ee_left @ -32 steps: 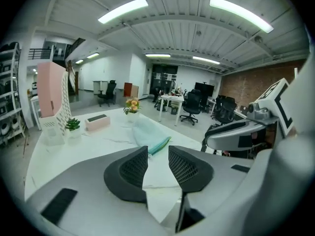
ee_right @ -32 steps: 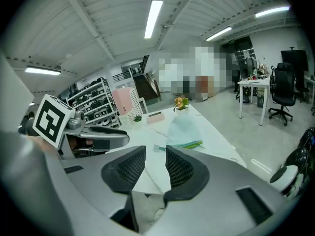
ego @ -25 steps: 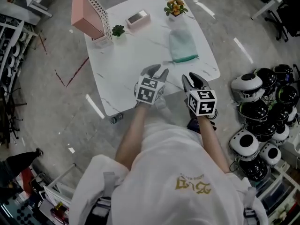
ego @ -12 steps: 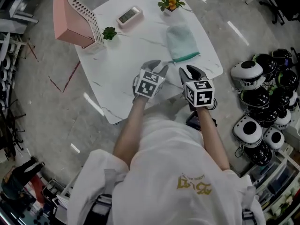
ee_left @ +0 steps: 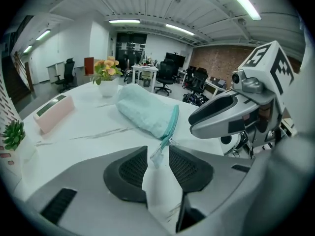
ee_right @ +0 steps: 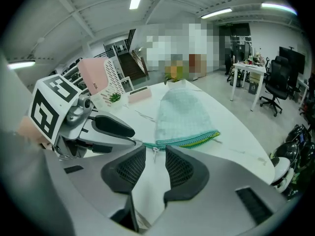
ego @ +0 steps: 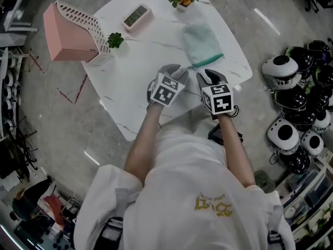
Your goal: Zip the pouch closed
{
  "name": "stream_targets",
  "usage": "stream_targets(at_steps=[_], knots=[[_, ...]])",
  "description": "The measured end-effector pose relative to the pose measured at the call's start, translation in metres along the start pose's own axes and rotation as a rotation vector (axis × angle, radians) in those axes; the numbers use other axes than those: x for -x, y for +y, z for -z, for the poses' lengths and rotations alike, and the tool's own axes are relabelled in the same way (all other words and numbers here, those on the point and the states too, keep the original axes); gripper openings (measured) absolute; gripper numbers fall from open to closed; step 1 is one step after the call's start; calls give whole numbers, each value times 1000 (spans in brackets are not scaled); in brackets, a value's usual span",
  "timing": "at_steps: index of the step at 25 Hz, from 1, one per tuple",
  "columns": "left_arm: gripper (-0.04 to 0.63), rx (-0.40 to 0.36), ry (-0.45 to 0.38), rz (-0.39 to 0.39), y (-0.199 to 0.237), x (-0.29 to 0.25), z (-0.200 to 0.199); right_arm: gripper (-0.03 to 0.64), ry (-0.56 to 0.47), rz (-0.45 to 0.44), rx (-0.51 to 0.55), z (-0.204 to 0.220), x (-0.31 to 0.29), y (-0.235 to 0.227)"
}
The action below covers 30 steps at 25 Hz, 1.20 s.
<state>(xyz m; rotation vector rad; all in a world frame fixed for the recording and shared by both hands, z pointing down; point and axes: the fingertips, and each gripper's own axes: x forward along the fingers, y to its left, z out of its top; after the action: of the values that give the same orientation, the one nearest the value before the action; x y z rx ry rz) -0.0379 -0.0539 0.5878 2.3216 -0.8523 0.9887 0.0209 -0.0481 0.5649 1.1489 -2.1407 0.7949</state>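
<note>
1. From above, I see a white counter (ego: 130, 87). A teal pouch (ego: 202, 41) lies flat on it toward 1 o'clock, well inside the edge.
2. The pouch's zip (ego: 207, 63) runs along its near edge. In the right gripper view, a yellow-green strip shows in that seam toward 3 o'clock. I judge the pouch to be open along most of its length.
3. The zip pull (ee_right: 155, 150) sits at the 9 o'clock end of the seam, so the whole run is left to draw.
4. My left gripper (ego: 174, 70) is just short of the pouch's near left corner. Its fingers stand apart and pinch nothing. The teal end of the zip shows in the gap between them.
5. My right gripper (ego: 210, 76) is just beside it at 3 o'clock. Its fingers are also apart and empty. The pull lies straight ahead at 12 o'clock, in line with the gap.
6. I judge that no zipping has been done. One gripper must pin the pouch end, and the other must take the pull and draw it across.
7. The marker cubes (ego: 217, 99) carry black-and-white squares and no words. The gold print (ego: 214, 204) on the person's white shirt is too small to read. So is the pink display unit (ego: 136, 15) at 11 o'clock. I can see no brand on the pouch.
</note>
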Motion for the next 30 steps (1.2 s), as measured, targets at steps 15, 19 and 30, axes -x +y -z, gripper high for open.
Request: stream_targets(at_steps=[15, 19, 30], knots=[[158, -114, 38, 53, -4, -28, 4, 126, 81, -6, 77, 19, -31, 2], [135, -142, 44, 68, -6, -34, 2, 120, 92, 0, 87, 21, -37, 2], [104, -225, 31, 70, -15, -34, -3, 94, 112, 11, 149, 25, -41, 4]])
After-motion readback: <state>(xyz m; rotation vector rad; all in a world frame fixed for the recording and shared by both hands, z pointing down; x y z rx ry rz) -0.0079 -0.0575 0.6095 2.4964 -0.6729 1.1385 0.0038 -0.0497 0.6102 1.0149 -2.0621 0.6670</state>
